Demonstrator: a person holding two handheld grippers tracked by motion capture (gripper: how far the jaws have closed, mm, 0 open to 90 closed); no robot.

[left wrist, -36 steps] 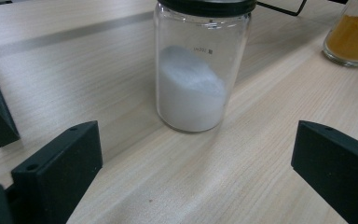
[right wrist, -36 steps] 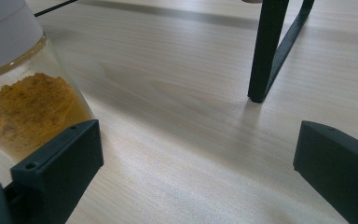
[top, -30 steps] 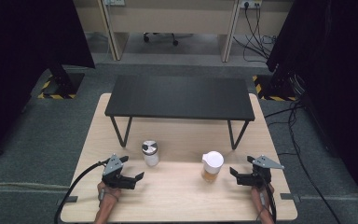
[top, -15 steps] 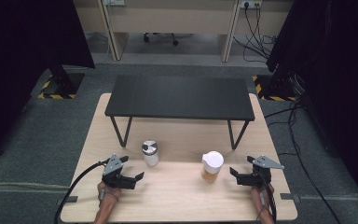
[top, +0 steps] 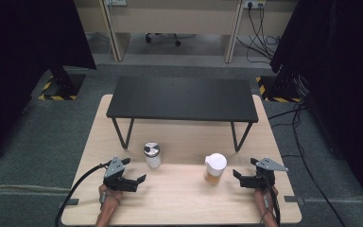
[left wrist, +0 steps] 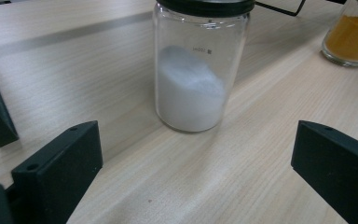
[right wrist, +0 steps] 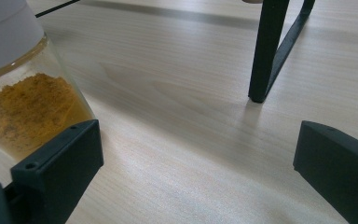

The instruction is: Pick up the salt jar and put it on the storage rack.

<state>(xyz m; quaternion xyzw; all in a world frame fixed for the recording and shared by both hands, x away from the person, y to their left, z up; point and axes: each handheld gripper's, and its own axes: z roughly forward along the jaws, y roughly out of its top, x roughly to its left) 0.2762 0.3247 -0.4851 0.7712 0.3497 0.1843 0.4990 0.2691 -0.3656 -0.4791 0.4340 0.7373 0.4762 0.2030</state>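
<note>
Here, both grippers rest low on the wooden table (top: 179, 203), jaws spread wide and holding nothing. The left gripper (top: 133, 181) faces a glass jar of white powder (left wrist: 198, 70) just ahead. The right gripper (top: 242, 178) sits beside a white-lidded jar of orange powder (top: 215, 169), near the black shelf (top: 182, 99).

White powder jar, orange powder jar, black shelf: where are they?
white powder jar (left wrist: 191, 88), left gripper view, on its glass side.
orange powder jar (top: 214, 176), high view, on its glass body.
black shelf (top: 182, 98), high view, on its top.
</note>
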